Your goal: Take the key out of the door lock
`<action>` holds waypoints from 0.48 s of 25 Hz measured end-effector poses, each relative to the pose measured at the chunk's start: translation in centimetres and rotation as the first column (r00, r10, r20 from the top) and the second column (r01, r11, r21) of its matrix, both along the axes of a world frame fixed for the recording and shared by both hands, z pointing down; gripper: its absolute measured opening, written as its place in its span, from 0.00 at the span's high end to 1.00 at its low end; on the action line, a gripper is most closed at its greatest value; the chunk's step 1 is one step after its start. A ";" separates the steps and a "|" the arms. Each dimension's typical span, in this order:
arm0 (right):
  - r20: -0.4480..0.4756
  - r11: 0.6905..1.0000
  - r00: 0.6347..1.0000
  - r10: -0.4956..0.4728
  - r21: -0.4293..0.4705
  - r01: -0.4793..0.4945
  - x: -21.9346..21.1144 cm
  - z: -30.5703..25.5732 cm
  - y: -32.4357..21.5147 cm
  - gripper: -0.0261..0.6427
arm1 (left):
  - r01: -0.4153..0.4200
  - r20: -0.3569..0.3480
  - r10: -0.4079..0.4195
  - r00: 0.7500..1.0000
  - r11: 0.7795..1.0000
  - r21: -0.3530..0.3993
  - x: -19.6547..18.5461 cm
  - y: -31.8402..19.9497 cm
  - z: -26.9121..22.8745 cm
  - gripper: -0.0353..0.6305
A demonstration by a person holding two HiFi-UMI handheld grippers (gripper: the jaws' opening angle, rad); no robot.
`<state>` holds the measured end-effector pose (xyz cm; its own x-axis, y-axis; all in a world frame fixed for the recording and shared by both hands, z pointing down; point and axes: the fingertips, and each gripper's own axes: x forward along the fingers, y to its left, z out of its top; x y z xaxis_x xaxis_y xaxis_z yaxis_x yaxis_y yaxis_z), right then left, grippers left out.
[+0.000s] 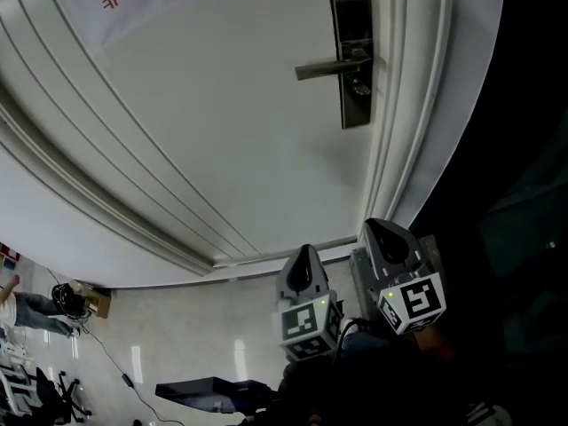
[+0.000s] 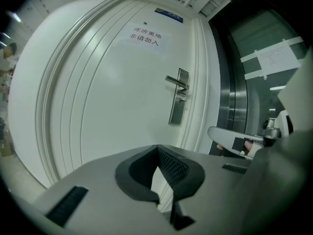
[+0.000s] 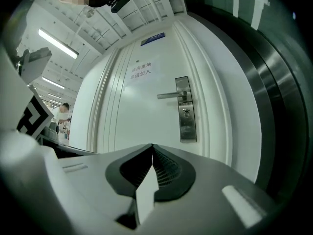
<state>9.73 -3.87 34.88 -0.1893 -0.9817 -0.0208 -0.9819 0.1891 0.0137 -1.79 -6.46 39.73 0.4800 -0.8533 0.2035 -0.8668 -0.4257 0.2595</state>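
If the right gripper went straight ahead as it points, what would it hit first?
Probably the door, just left of the lock plate, under the handle; nothing seems to stand between.

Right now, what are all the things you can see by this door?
door: one, white, fills most of the head view
lock plate: one, silver metal, near the door's right edge
handle: one, silver, on the lock plate, pointing left
key: one, small and hard to make out, just under the handle
paper sign: one, white with red writing, high on the door
blue plate: one, above the door
floor: pale, shiny
cardboard box: one, brown, on the floor far left
person: one, far off beside the box
left gripper: one, grey, jaws together, empty
right gripper: one, grey, jaws together, empty
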 end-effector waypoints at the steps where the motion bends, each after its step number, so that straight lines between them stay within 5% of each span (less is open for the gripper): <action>1: -0.002 1.000 1.000 0.002 -0.003 -0.002 0.6 0.2 -0.5 0.96 | -0.002 -0.006 0.002 1.000 1.000 -0.008 0.6 -0.5 0.3 0.95; 12: -0.068 0.996 0.995 0.072 0.059 -0.068 4.2 -1.3 -7.2 0.96 | -0.059 -0.007 0.059 0.998 0.998 0.014 4.0 -7.5 -0.4 0.95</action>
